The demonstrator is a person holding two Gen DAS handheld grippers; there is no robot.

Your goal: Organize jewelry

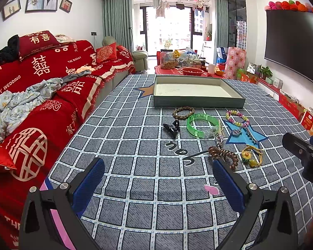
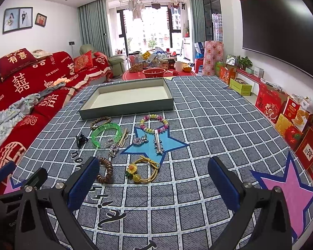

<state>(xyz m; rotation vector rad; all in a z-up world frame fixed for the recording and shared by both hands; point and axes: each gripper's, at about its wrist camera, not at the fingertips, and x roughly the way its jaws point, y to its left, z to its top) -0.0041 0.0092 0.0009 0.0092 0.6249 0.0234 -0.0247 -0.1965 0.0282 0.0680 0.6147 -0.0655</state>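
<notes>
Jewelry lies scattered on the checked cloth in front of an empty grey-green tray (image 1: 198,101) (image 2: 127,107). I see a green bangle (image 1: 202,125) (image 2: 106,134), a braided brown bracelet (image 1: 183,112) (image 2: 100,121), a pastel bead bracelet (image 1: 237,118) (image 2: 154,123), a black claw clip (image 1: 173,126) (image 2: 81,140), a brown coil hair tie (image 1: 224,155) (image 2: 106,169), a yellow flower cord (image 1: 251,155) (image 2: 143,168) and a silver hair clip (image 2: 158,143). My left gripper (image 1: 158,179) and right gripper (image 2: 153,179) are both open and hold nothing, near the table's front.
A sofa under a red cover (image 1: 41,95) runs along the left of the table. Red gift boxes (image 2: 292,125) line the floor at the right under a large dark screen (image 2: 281,31). A cluttered low table (image 1: 183,62) stands beyond the tray.
</notes>
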